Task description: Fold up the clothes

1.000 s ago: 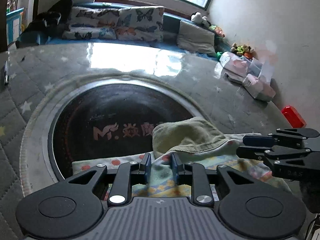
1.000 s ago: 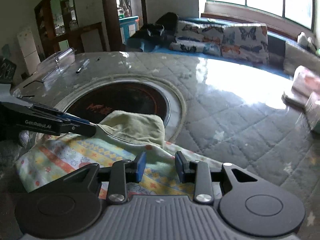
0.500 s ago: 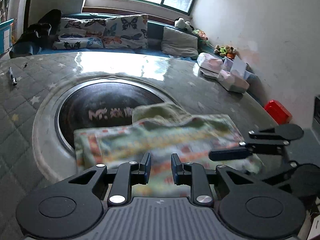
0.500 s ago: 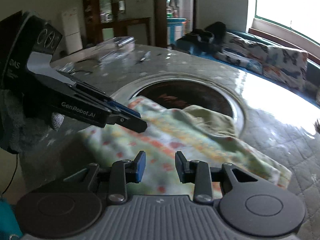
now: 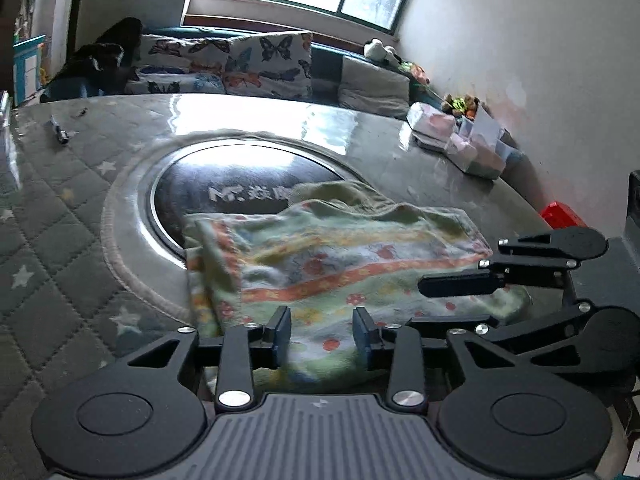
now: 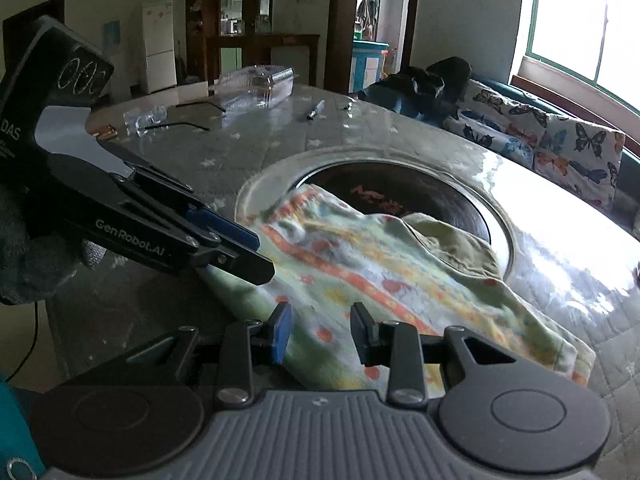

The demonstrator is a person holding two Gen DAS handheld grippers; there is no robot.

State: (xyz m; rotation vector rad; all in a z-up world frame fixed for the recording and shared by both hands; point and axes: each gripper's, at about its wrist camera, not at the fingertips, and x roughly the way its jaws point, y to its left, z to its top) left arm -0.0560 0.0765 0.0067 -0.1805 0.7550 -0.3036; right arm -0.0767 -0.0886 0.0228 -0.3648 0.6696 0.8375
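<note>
Found the cloth [image 5: 340, 264] spread flat on the table [image 5: 60, 220], near the front edge. Noted orange stripes and red flowers on pale green, with a plain olive layer peeking out at the far side. Saw its far edge lapping over the rim of the dark round inset [image 5: 192, 192] in the middle of the table, partly covering the lettering there. Saw its left side doubled over in a narrow fold.

Found the left tool [image 5: 322, 330] just above the near edge of the cloth, pointing down at a slant. Noted the jaws spread, having just been opening, with the cloth showing in the gap below and neither pad pressing on it.

Found the right tool [image 6: 320, 330] just above the near right part of the cloth, tilted down likewise. Noted the jaws parted too, pinching nothing, with cloth visible between the pads but untouched by them. From the left wrist view, saw its two fingers one above the other over the right end of the cloth.

Spotted a pen [image 6: 315, 110] and a clear box [image 6: 256, 84] well apart on the far side of the table. Spotted butterfly cushions [image 5: 268, 64] on the bench beyond, under the window.
</note>
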